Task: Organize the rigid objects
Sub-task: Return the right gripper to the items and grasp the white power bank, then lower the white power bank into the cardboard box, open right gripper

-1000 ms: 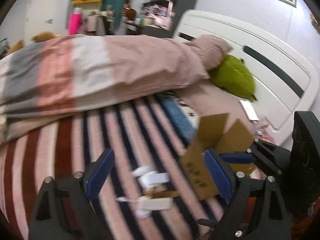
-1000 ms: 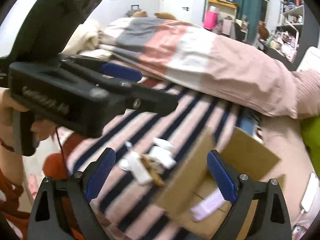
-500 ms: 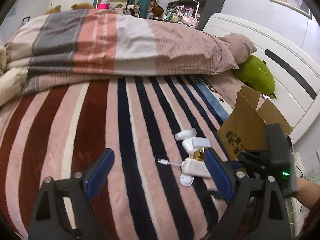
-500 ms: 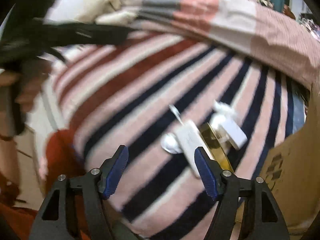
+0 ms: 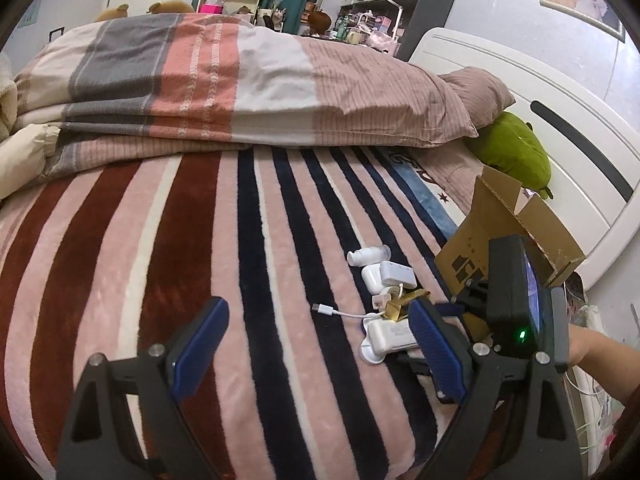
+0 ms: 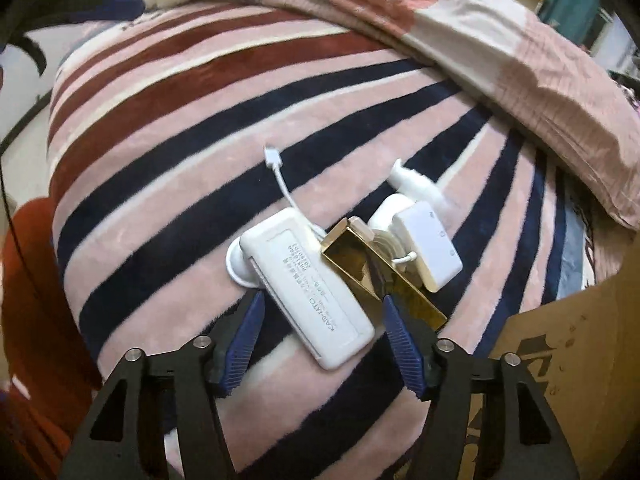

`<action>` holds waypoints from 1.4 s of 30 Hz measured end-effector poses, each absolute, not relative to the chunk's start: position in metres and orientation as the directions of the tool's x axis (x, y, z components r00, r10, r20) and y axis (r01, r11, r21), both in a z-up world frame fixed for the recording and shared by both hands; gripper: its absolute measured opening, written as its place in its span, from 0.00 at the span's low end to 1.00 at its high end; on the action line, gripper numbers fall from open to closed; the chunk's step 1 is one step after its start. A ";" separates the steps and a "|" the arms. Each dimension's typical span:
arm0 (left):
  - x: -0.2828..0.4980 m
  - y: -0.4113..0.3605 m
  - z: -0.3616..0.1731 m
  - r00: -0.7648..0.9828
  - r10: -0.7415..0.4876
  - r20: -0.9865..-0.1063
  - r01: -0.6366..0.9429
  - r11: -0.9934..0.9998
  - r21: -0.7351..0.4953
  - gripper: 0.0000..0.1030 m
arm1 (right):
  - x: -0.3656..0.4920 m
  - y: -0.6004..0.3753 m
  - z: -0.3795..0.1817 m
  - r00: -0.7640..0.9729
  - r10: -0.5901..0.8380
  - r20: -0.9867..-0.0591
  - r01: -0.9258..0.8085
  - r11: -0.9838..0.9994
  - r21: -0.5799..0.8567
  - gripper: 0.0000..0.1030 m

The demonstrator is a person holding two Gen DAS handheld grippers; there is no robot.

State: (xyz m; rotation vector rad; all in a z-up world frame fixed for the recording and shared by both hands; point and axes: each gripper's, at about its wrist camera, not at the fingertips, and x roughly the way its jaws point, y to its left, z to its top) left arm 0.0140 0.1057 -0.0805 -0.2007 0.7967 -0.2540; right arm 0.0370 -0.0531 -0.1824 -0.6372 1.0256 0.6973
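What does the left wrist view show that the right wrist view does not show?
Only the left wrist view shows the green plush toy, the white headboard and the open left hand-held gripper. Only the right wrist view shows the printed label on the white rectangular plastic case and the open right hand-held gripper straddling it. Both show the striped blanket, the brown cardboard box and the gold box.

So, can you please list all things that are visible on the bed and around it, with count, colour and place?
Flat rectangular plastic case: one, white, on blanket, between right gripper's fingers.
Open gold metallic box: one, gold, beside the case.
Short cable: one, white, leading from the case.
Small square adapter box: one, white, behind gold box.
Cardboard box: one, brown, open, right of the pile.
Striped fleece blanket: one, pink, maroon, navy.
Folded quilt: one, grey, pink, white, behind.
Green plush: one, by headboard.
Left gripper: open, empty.
Right gripper: open, around the case.
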 end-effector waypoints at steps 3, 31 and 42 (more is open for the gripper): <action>0.013 0.106 -0.080 0.669 -0.298 -0.681 0.148 0.951 -0.271 0.87 | 0.040 -0.060 -0.181 0.250 0.268 -0.930 -0.771 0.636 -0.024 0.55; 0.006 0.107 -0.077 0.656 -0.275 -0.703 0.139 0.959 -0.246 0.87 | 0.038 -0.041 -0.187 0.157 0.309 -0.938 -0.801 0.595 0.062 0.30; 0.028 0.074 -0.048 0.621 -0.455 -0.639 0.291 0.890 -0.351 0.83 | 0.016 -0.036 -0.084 0.303 0.481 -0.822 -0.808 0.588 0.046 0.30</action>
